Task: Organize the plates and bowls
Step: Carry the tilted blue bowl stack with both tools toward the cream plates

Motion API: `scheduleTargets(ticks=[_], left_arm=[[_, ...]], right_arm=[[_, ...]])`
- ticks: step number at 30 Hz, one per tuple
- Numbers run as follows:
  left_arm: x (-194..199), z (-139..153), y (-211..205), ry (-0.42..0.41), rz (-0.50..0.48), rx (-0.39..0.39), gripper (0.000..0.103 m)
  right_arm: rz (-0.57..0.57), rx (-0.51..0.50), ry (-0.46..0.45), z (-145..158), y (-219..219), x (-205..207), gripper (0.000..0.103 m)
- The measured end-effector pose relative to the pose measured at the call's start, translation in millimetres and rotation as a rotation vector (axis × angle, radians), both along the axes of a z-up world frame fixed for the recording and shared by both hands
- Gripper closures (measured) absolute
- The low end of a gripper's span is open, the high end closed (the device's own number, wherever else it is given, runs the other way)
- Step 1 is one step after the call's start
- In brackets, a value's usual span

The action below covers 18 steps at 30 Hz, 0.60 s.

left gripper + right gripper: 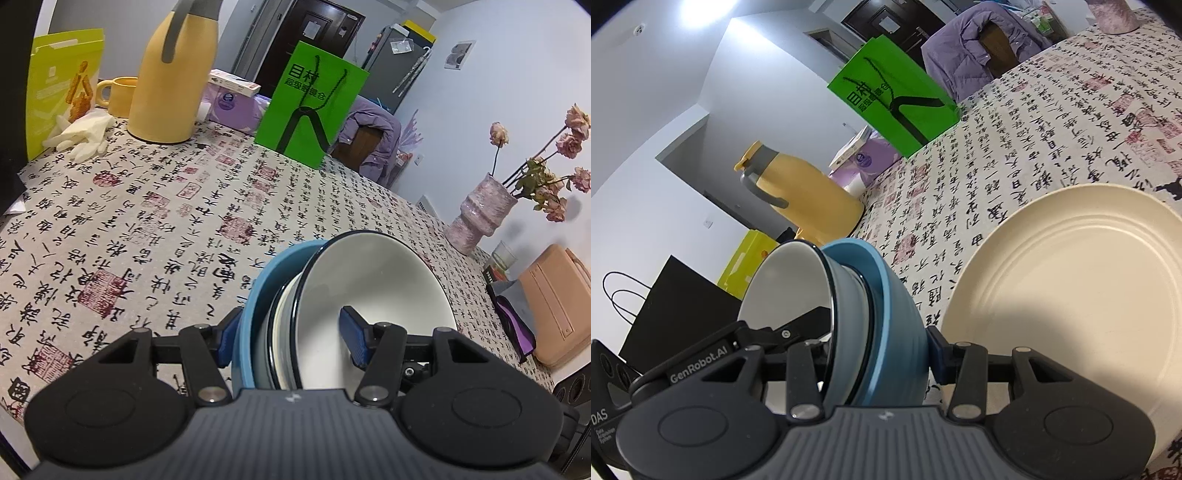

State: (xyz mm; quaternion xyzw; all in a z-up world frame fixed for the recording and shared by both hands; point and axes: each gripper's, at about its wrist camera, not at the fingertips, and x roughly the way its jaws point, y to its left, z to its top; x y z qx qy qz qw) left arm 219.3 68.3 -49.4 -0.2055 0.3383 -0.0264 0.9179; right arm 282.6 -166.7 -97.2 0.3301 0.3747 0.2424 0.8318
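A stack of nested bowls is held between both grippers above the table: a blue outer bowl (255, 295), a grey middle bowl (849, 332) and a white inner bowl (373, 280) with a dark rim. My left gripper (291, 336) is shut on the stack's rim, one pad inside the white bowl, one outside the blue bowl. My right gripper (882, 350) is shut on the opposite rim of the same stack (886, 295). A large cream plate (1071, 295) lies on the table just right of the stack in the right wrist view.
The table has a calligraphy-print cloth (166, 221). At its far side stand a yellow jug (173, 74), a yellow mug (118, 96), white gloves (81, 136), a green paper bag (314, 107), and a pink vase (480, 214) with dried flowers. A peach case (554, 306) lies at the right.
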Motion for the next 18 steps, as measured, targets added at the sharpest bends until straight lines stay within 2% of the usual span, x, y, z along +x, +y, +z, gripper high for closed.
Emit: scheduleTargets(ticks=[18], left_arm=[[7,1,-41,0.003,-0.054,0.017,0.046]], right_arm=[[-0.053,0.016,0.004,-3,-38,-3,0.060]])
